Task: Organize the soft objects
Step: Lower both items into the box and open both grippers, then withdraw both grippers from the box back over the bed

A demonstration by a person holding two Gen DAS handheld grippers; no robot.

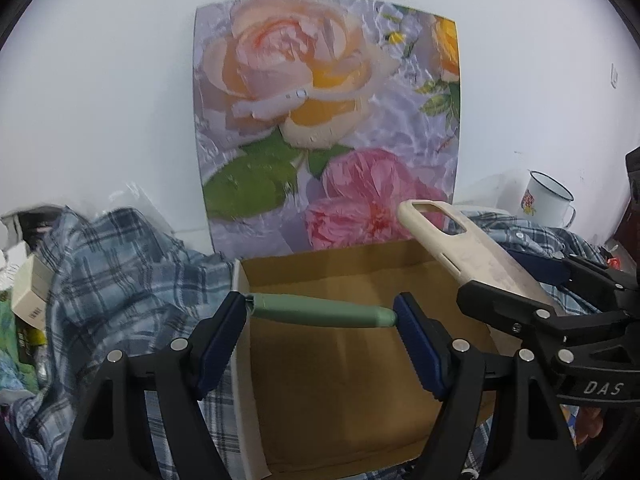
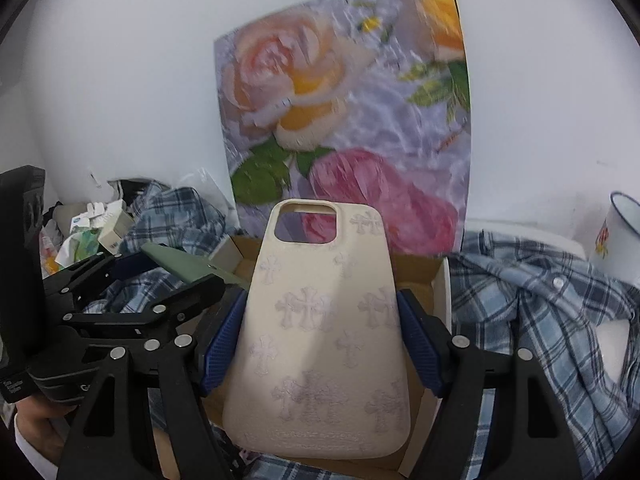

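Above an open brown cardboard box lying on rumpled blue plaid cloth, the left gripper is closed edgewise on a flat sage-green silicone phone case, held level across the box mouth. Just to its right, the right gripper clamps a cream silicone phone case with pale embossed crosses by its long edges, camera cutout pointing away. A floral printed board stands behind, a white enamel mug at far right.
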